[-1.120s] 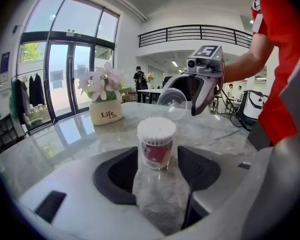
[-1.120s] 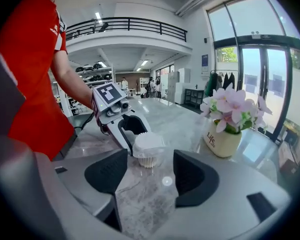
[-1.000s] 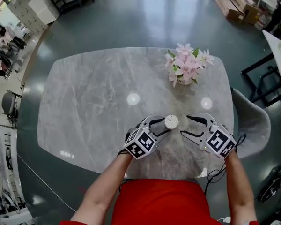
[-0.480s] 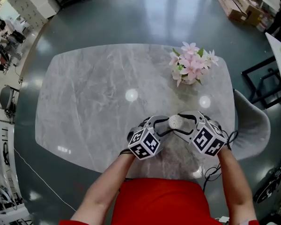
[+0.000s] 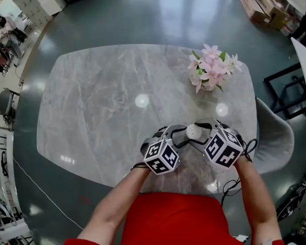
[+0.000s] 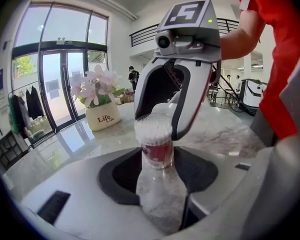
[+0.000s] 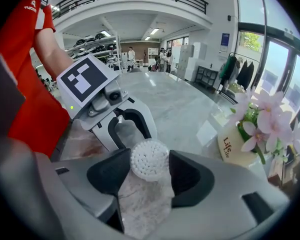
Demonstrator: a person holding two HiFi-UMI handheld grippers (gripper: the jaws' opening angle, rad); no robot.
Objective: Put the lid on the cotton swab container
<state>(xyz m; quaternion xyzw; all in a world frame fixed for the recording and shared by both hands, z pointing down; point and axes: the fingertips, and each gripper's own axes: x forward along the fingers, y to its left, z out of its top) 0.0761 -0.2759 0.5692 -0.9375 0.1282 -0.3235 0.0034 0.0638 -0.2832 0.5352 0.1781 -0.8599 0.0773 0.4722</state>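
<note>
Left tool (image 6: 156, 175) is closed on the cotton swab container (image 6: 154, 151) — its dark pads press the clear tube from both sides at about the red label, and the tube stands upright with white swab heads packed at its top. Right tool (image 7: 149, 165) meets it from the opposite side, tilted down over the top. In the right gripper view the round face of swab heads fills the gap between its pads and touches both, so this tool too is closed round the container, at its upper end. In the head view the two tools point at each other with the container between their tips, over the near part of the grey marble counter (image 5: 102, 111) and straight ahead of the person's red top (image 5: 173, 219) — whether the container's base rests on the counter cannot be told. A pot of pink flowers (image 5: 211, 69) stands farther back on the counter to the right, well apart from the tools, and a grey chair (image 5: 274, 131) sits at the counter's right edge.
</note>
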